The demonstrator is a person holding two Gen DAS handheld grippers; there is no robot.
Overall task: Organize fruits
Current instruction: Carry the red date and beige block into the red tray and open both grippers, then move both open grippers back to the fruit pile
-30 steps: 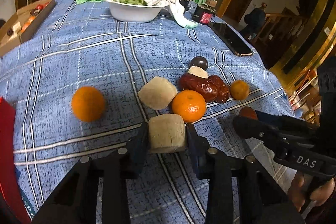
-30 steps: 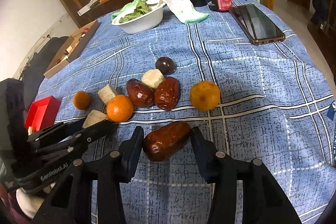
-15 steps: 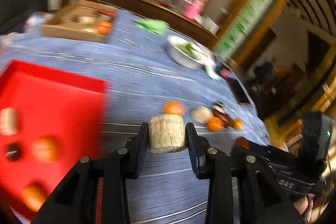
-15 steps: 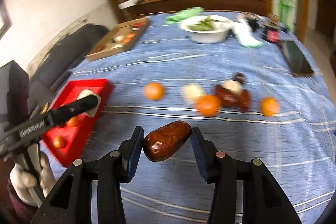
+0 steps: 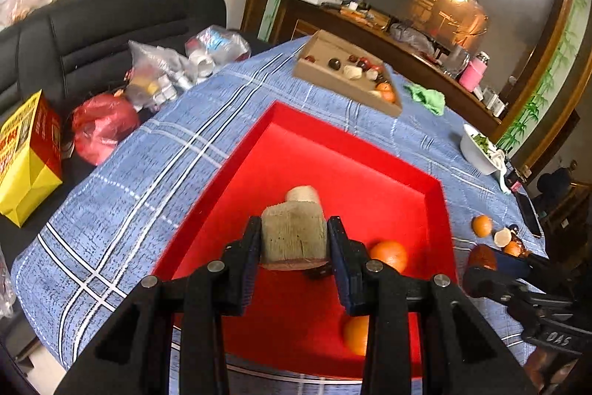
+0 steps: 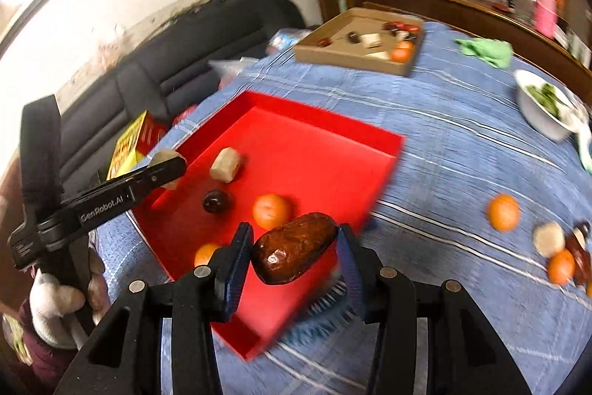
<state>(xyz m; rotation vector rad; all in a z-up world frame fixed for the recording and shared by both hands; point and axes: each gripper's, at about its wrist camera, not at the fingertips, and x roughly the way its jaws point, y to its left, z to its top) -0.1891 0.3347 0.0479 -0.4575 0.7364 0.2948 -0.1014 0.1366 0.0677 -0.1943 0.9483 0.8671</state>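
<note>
**A:** What does each gripper carry, and why so high?

**B:** The left gripper [image 5: 294,241] has its jaws clenched on a pale, rough-cut block [image 5: 293,234], held above the red tray [image 5: 355,173] near the tray's near edge. The right gripper [image 6: 295,256] has its jaws clamped end-to-end on a glossy brown date [image 6: 294,247], over the tray's near corner. Both loads appear to be kept clear of the tray wall so they can be let go inside it.

**C:** Why the tray?

**B:** It seems to be the collecting place: it already holds a second pale block [image 6: 225,164], a dark round fruit [image 6: 215,201] and two oranges [image 6: 271,210], gathered toward its near side.

**A:** What is left?

**B:** Several fruits, including a loose orange [image 6: 502,212], lie on the desk [image 6: 462,143] toward its right edge, well apart from the tray.
</note>
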